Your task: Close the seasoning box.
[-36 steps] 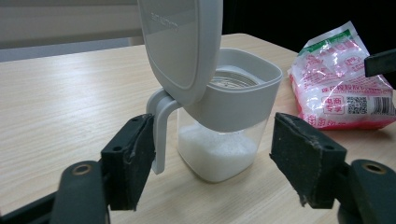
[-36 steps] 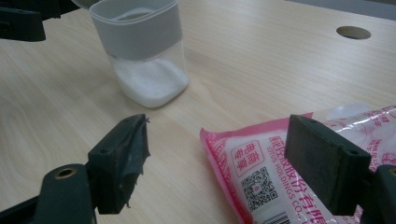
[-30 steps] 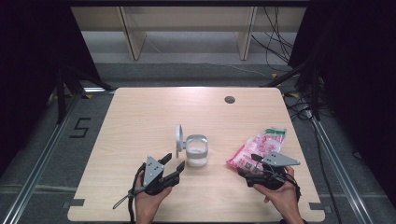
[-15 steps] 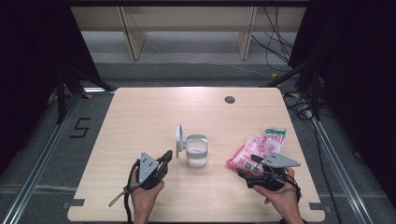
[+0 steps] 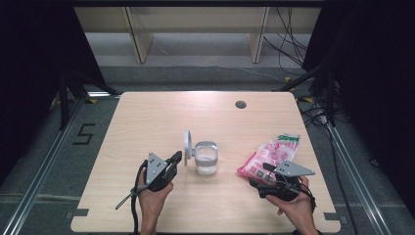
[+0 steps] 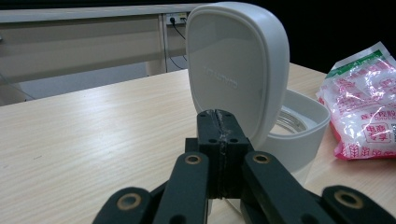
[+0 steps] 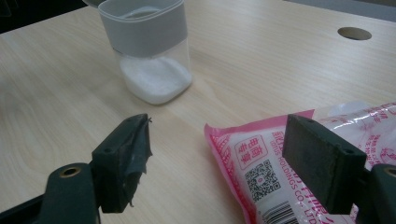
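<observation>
One clear jar (image 5: pixel 206 159) with white powder sits mid-table (image 5: pixel 147 117), its white lid (image 5: pixel 187 145) flipped up on the left. One pink bag (image 5: pixel 268 155) lies to its right; print reads "LOTUS HOLDINGS CO." Left claw (image 5: pixel 177 157) just clenched shut, empty, near the lid. Right claw (image 7: pixel 224 158) gapes over the bag's corner.

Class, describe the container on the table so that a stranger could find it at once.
On the pale wooden table, look near the middle, just ahead of the left gripper. The container is clear with white powder inside, its white lid standing open, unlike the flat pink packet beside it.
</observation>
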A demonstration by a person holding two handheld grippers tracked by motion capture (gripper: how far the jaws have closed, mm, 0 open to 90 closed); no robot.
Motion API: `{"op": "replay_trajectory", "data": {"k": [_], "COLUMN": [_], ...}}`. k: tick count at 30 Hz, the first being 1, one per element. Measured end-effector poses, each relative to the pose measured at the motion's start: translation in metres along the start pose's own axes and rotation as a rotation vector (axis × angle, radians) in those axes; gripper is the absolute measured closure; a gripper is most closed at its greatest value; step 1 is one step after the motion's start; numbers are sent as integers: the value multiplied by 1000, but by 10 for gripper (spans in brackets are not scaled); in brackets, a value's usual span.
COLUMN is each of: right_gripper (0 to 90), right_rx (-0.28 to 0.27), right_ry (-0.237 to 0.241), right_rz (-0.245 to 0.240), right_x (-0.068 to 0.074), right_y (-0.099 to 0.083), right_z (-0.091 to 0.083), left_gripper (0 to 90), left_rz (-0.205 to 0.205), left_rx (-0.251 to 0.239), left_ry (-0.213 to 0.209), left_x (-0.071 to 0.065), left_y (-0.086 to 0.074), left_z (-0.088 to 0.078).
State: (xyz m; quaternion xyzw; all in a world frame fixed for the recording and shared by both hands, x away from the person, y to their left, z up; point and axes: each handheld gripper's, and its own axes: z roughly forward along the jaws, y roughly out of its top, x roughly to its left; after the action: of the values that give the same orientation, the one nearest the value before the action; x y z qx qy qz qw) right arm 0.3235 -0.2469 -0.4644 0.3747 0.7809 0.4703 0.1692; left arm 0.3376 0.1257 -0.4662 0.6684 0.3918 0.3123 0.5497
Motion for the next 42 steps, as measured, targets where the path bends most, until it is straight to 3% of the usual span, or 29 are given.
{"op": "replay_trajectory", "data": {"k": [8, 20, 42], "right_gripper": [245, 246, 247], "right_rx": [-5, -12, -11], "right_ry": [1, 26, 25], "right_rz": [-30, -24, -19], "right_x": [-3, -2, -2], "right_y": [0, 0, 0], "right_z": [1, 1, 1], "left_gripper": [886, 890, 890], "left_rz": [14, 31, 49], "left_rx": [-16, -15, -18], "left_ry": [-20, -25, -58], "left_x": [-2, -8, -20], "left_y": [10, 16, 22], "left_z": [4, 5, 12]}}
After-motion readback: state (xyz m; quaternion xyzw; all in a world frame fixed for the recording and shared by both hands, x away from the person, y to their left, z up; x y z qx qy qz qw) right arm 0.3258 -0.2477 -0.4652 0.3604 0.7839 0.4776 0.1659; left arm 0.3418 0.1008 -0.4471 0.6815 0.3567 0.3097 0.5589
